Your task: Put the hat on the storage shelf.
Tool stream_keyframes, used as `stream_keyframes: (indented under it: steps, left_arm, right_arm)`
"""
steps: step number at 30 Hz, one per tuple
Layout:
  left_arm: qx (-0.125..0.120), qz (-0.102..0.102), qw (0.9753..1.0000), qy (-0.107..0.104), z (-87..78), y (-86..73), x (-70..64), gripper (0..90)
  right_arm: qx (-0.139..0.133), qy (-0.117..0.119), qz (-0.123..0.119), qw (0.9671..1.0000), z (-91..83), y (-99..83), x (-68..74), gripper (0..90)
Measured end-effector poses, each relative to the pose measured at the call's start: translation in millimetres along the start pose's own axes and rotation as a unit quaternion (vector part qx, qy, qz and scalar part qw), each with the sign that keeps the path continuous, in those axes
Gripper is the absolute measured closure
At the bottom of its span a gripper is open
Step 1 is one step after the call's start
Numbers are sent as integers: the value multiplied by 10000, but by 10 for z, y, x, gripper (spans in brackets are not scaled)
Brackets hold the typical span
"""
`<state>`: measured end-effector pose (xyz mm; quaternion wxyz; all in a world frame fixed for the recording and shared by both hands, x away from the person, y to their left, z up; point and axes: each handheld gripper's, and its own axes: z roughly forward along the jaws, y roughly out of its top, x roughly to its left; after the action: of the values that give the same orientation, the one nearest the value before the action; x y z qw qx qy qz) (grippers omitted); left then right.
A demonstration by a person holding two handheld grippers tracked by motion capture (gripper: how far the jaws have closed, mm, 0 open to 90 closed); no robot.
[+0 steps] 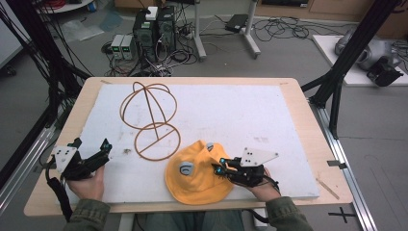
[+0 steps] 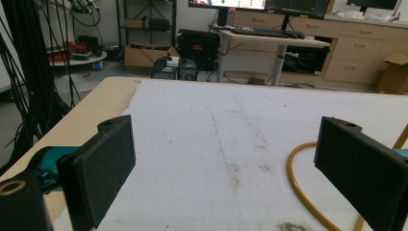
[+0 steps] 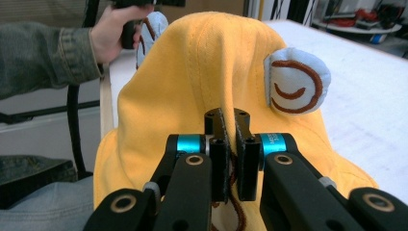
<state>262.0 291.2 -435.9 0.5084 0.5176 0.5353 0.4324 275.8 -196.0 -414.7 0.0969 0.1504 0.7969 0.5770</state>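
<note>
Pinching the yellow hat at its near-right brim, the right gripper is held nearest; the wire stand lies forward-left, beside the spread, empty left gripper.

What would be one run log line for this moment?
right gripper: shut on yellow hat | left gripper: open, free | wire stand: upright, apart from hat

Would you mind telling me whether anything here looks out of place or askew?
The yellow hat is bunched up, pinched by the right gripper, and overhangs the white mat's near edge. The mat has smudges.
</note>
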Motion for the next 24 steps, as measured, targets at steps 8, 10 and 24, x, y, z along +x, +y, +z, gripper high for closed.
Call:
stream_keyframes:
  steps: [8,10,24]
  left_arm:
    - [10,-53,10000,-24,1,-3,9,76]
    - [23,-51,10000,-21,-6,-2,18,76]
    - [35,-79,10000,32,-22,-6,61,76]
  right_arm:
    - [-469,-272,109,9985,-171,81,-56,876]
    - [-684,-348,151,9969,-224,102,-90,876]
    - [-1672,-764,307,9825,-541,293,-238,875]
